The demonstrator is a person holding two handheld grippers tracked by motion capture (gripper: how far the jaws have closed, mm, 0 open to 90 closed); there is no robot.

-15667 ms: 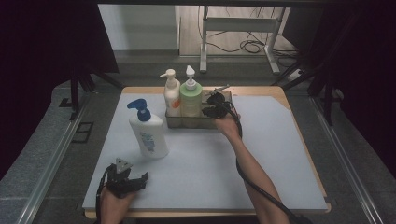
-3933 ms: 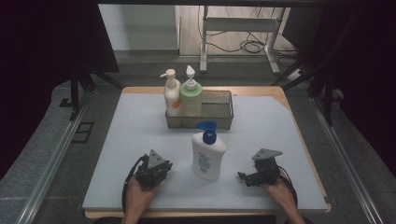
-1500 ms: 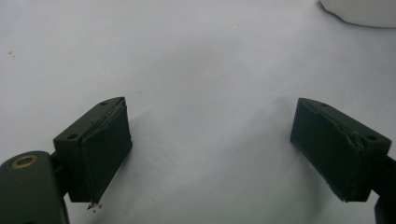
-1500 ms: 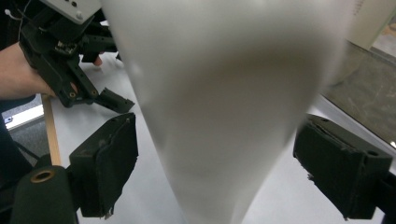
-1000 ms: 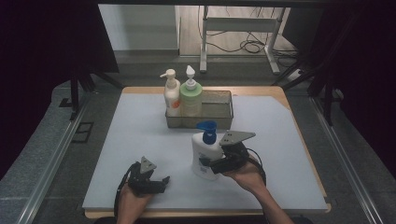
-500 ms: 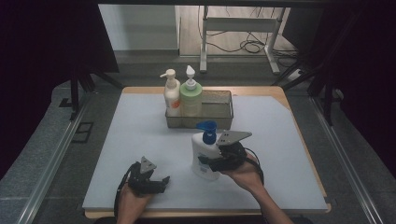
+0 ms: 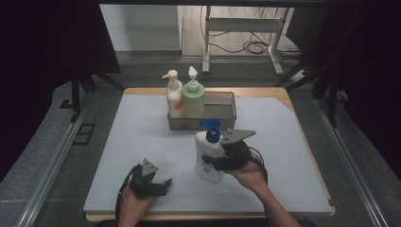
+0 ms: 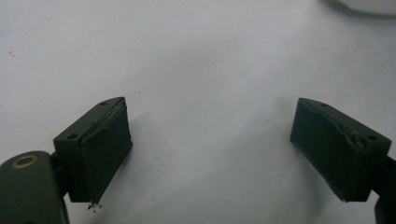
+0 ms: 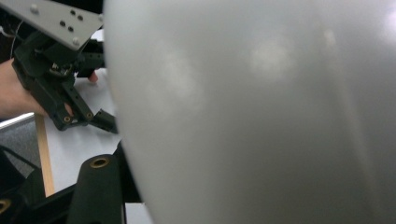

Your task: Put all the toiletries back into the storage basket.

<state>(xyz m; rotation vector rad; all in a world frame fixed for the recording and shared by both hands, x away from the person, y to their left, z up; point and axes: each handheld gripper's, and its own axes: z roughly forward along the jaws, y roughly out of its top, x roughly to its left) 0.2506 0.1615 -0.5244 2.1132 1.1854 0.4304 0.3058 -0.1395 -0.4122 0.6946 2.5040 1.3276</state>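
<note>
White plastic is what the right gripper (image 7: 218,158) has hold of: its jaws have just been closing and now clamp the lower body of the white pump bottle (image 7: 208,156), which stands upright on the pale mat (image 7: 142,132) near the middle of the table, in front of the wire basket (image 7: 222,106). In the right gripper view the bottle's curved wall (image 9: 261,112) sits so close to the lens that no label or pump can be made out; the high view supplies those, a blue pump head on top and a blue label on the bottle's front. That right gripper view also catches the left gripper (image 9: 100,119) farther off, to the bottle's left, with a hand behind it.

From above, the left gripper (image 7: 161,183) rests low on the mat, well apart from the bottle, towards the person's edge. Its own view shows both black jaws spread wide over bare mat with nothing between them.

Behind the bottle, an orange-labelled pump bottle (image 7: 173,94) and a green bottle (image 7: 193,97) stand side by side in the left end of the basket.
</note>
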